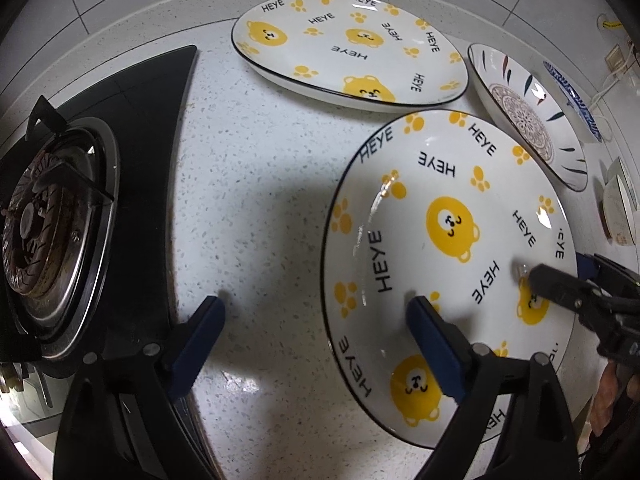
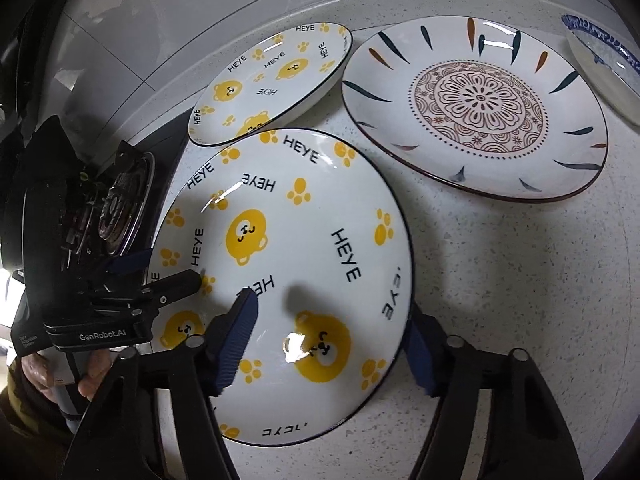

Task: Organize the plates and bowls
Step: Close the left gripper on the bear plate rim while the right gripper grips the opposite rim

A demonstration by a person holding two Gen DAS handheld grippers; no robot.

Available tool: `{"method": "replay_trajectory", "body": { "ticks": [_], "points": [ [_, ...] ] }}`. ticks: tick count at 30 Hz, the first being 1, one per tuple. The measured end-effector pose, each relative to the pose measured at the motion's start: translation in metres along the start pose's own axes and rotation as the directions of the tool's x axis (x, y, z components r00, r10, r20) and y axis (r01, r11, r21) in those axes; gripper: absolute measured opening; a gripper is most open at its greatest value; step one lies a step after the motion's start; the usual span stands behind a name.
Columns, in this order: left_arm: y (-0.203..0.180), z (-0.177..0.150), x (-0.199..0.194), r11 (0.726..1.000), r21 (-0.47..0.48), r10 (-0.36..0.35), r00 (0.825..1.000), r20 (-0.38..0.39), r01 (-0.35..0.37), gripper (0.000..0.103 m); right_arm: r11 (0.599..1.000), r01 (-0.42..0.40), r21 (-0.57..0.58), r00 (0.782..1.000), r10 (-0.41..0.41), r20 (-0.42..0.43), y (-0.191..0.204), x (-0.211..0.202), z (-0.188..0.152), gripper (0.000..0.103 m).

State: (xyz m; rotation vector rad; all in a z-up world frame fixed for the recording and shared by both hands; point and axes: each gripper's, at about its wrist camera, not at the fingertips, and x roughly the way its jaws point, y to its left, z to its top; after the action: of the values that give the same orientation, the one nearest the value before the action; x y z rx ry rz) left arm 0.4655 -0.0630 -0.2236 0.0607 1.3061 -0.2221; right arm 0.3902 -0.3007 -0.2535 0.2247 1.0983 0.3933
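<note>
Left wrist view: left tool (image 1: 316, 308) spread wide, one finger above speckled surface (image 1: 256, 184), other over near bear plate (image 1: 448, 280), nothing gripped. Second bear plate (image 1: 352, 48) farther back, floral plate (image 1: 528, 116) to right, stove burner (image 1: 52, 232) at left.

Right wrist view: right tool (image 2: 332, 340) straddled near bear plate's (image 2: 304, 248) right rim, fingers part-closed; contact unclear.

We see two white plates with yellow bears, paw prints and black "HEYE" lettering: the near bear plate (image 2: 304, 256) at lower centre, the far bear plate (image 2: 276, 76) above it. At upper right, the mandala plate (image 2: 476, 104) shows brown florals and coloured dashes.
</note>
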Motion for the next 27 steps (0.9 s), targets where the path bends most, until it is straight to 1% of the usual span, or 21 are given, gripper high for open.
{"method": "replay_trajectory", "body": {
  "ticks": [1,4,8,9,10,11,12,13,15,19,21,27],
  "points": [
    [-0.001,0.001,0.000,1.000,0.005,-0.001,1.000,-0.005,0.001,0.093,1.000,0.004,0.000,1.000,-0.004,0.000,-0.002,0.000,0.000,0.049],
    [-0.004,0.002,0.001,1.000,0.018,-0.003,1.000,-0.026,0.003,0.093,1.000,0.013,0.000,1.000,-0.013,-0.001,-0.005,0.000,0.001,0.039],
    [-0.009,0.005,0.003,1.000,0.022,-0.004,1.000,-0.031,0.005,0.093,1.000,0.023,-0.009,1.000,-0.023,-0.005,-0.008,-0.001,0.002,0.032],
    [-0.009,0.006,0.004,1.000,0.022,-0.004,0.999,-0.032,0.005,0.091,1.000,0.025,-0.010,1.000,-0.026,-0.006,-0.009,-0.001,0.002,0.029],
    [-0.010,0.006,0.004,1.000,0.023,-0.006,0.999,-0.034,0.006,0.089,1.000,0.029,-0.011,1.000,-0.029,-0.006,-0.010,-0.001,0.002,0.025],
    [-0.012,0.007,0.003,1.000,0.025,-0.011,0.999,-0.034,0.012,0.082,0.999,0.030,-0.010,1.000,-0.030,-0.007,-0.010,-0.001,0.003,0.023],
    [-0.010,0.005,-0.001,0.999,0.029,-0.019,0.999,-0.031,0.020,0.072,1.000,0.028,-0.008,1.000,-0.028,-0.009,-0.012,-0.001,0.003,0.018],
    [-0.011,0.006,-0.003,0.999,0.033,-0.028,0.999,-0.029,0.029,0.068,1.000,0.015,-0.003,1.000,-0.015,-0.011,-0.013,-0.002,0.002,0.018],
    [-0.014,0.007,-0.005,0.998,0.046,-0.047,0.998,-0.036,0.048,0.057,1.000,0.015,-0.009,1.000,-0.015,-0.011,-0.013,-0.003,0.002,0.017],
    [-0.016,0.010,-0.004,0.997,0.046,-0.055,0.998,-0.040,0.056,0.052,1.000,0.001,-0.006,1.000,-0.001,-0.013,-0.016,-0.004,0.001,0.017],
    [-0.018,0.011,-0.004,0.995,0.050,-0.082,0.996,-0.044,0.085,0.039,1.000,-0.014,-0.001,1.000,0.014,-0.016,-0.017,-0.004,0.001,0.016],
    [-0.019,0.011,-0.004,0.994,0.042,-0.094,0.994,-0.053,0.097,0.038,0.999,-0.040,0.003,0.999,0.040,-0.020,-0.022,-0.005,0.001,0.015]
  ]
}}
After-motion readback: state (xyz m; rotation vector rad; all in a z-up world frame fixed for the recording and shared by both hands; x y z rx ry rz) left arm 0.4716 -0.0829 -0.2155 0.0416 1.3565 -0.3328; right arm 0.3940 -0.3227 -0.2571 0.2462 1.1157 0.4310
